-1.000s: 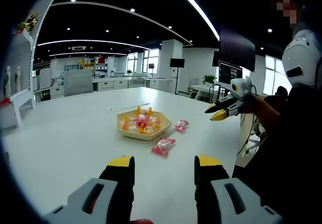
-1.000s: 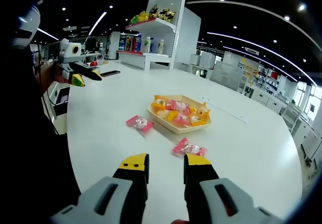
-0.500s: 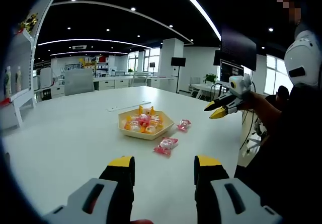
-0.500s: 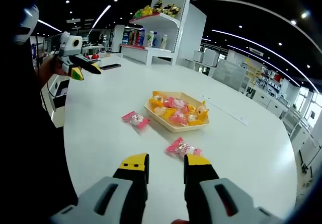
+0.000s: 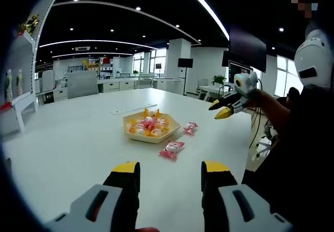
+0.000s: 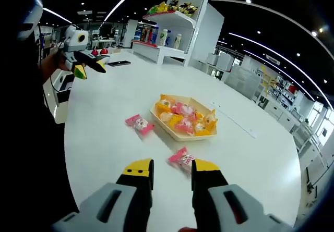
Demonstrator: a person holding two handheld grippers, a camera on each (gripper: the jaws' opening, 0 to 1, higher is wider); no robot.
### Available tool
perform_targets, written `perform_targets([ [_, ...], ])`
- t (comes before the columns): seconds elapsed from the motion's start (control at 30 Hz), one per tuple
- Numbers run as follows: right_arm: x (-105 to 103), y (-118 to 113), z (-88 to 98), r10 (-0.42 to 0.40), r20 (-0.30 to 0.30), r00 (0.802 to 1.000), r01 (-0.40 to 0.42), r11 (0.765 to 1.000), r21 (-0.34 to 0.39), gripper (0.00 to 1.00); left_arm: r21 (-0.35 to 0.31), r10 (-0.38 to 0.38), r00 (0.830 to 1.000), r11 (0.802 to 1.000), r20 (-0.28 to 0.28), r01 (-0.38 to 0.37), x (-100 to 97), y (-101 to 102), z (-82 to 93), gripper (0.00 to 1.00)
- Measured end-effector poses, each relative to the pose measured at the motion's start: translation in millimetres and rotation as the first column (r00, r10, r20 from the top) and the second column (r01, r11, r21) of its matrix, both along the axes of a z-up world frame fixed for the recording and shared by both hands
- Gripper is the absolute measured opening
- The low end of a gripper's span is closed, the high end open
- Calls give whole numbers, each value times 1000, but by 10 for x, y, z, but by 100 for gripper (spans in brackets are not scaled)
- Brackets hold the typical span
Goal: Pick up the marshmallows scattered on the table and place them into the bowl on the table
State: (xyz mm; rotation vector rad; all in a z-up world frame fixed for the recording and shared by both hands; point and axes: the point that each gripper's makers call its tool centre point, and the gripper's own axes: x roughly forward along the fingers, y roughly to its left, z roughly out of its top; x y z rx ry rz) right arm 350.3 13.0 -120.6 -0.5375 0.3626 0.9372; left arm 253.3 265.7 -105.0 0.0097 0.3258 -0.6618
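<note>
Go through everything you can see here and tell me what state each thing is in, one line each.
Bowl: upright on the table, holding wrapped marshmallows.
Near pink marshmallow: loose on the table, just ahead of the right gripper.
Far pink marshmallow: loose on the table beside the bowl.
Right gripper: open, empty.
Left gripper: open, empty.
Table: white, carrying the bowl and both loose marshmallows.

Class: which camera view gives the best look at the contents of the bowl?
The right gripper view: it looks down into the bowl, showing separate pink and orange wrapped marshmallows. The left gripper view sees the bowl from a flatter angle, so its contents blur together.
</note>
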Motion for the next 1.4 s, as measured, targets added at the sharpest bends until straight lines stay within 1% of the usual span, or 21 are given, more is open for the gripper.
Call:
perform_targets([
  [0.23,10,27,20,25,2,1000,-25,999,-20,30,-1,0,1000,1000,-2,0,-13,0,-14,47],
  [0.37,31,29,28,41,7,999,-41,998,-41,31,-2,0,1000,1000,-2,0,-17,10,-21,47],
  [0.53,83,9,11,42,8,999,-41,997,-68,31,2,-1,1000,1000,-14,1,-30,19,-78,47],
  [0.83,141,10,15,71,10,997,-70,990,-119,31,-1,-1,1000,1000,-15,0,-31,35,-79,47],
  [1.03,215,31,3,76,3,997,-76,990,-122,31,4,0,1000,1000,-25,0,-44,46,-118,47],
  [1.4,225,118,-29,129,-19,991,-130,980,-153,32,1,0,1000,1000,-27,0,-54,47,-119,47],
])
